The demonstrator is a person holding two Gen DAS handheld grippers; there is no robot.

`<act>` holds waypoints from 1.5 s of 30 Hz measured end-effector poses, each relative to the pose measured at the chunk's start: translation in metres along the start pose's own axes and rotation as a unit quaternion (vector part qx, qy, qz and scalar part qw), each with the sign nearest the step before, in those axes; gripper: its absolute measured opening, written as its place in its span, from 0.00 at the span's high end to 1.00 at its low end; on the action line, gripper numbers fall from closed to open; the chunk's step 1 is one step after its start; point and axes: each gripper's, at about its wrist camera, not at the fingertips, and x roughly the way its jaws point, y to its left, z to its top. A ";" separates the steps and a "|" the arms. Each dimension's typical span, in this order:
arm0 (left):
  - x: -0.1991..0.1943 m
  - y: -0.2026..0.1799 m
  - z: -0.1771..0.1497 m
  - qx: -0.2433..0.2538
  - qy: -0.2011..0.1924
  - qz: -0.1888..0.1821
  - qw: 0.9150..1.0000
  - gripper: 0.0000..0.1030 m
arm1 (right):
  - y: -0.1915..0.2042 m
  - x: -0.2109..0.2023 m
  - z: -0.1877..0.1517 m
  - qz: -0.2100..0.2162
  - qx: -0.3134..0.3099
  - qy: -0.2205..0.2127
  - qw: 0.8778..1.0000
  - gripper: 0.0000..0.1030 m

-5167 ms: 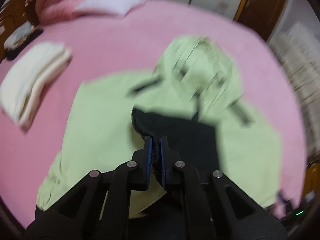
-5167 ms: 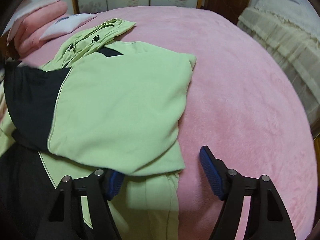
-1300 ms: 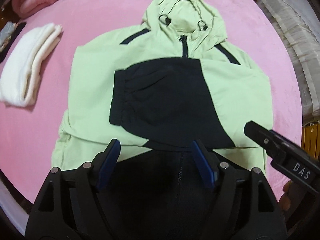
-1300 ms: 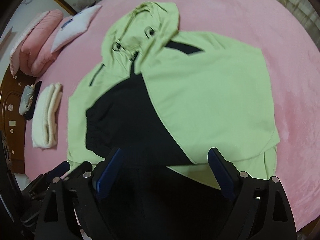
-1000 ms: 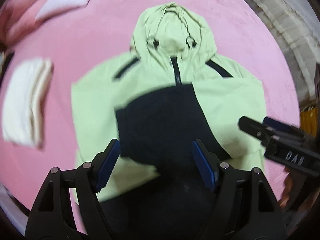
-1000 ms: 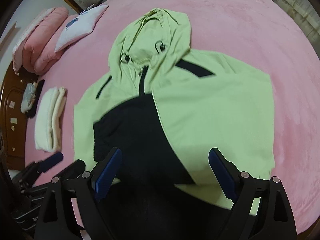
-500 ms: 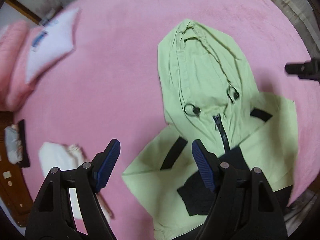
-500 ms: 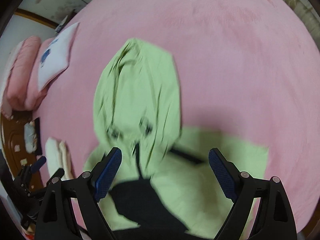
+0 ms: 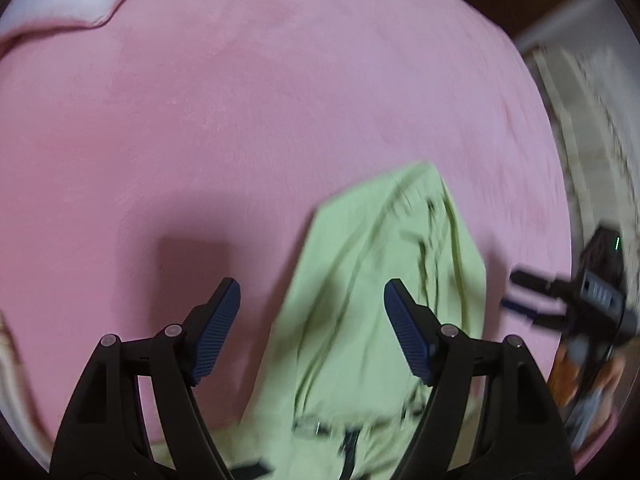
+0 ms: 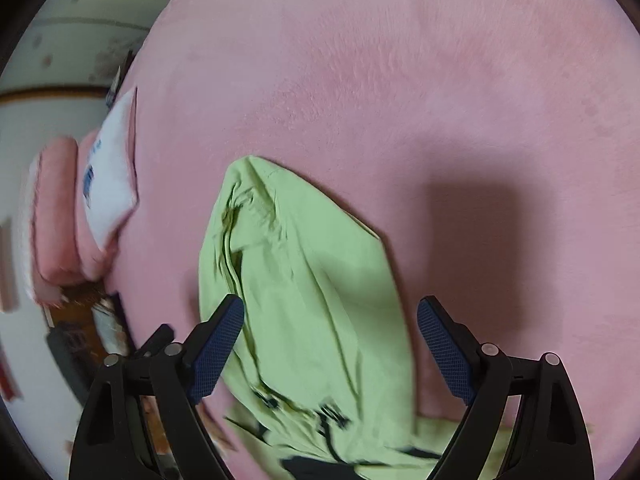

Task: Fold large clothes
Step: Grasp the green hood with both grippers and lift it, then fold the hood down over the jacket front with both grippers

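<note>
A light green jacket with black panels lies flat on the pink bed; only its hood [image 9: 384, 280] and collar show now. My left gripper [image 9: 312, 304] hovers open above the hood's left side, nothing between its fingers. In the right wrist view the same hood [image 10: 304, 280] stretches up the frame, its drawcords and black zip at the bottom. My right gripper [image 10: 330, 320] hangs open over the hood, empty, its fingers apart from the cloth. The right gripper [image 9: 520, 300] also shows blurred at the right edge of the left wrist view.
The pink bedspread [image 9: 240, 100] spreads wide beyond the hood. A white pillow [image 10: 112, 172] and a rolled pink quilt [image 10: 56, 216] lie at the left. Dark wood furniture [image 10: 84, 320] stands past the bed's left edge. A cream lace cover [image 9: 592, 120] is at the right.
Both grippers have swept forward from over the jacket's folded body to its hood and dropped lower. The black panel and folded sleeves have slid out of view. Both pairs of jaws stay equally wide.
</note>
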 end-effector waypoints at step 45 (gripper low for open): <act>-0.142 0.073 -0.330 0.317 -0.059 -0.084 0.943 1.00 | 0.014 -0.117 -0.178 0.155 -0.370 -0.036 0.915 0.97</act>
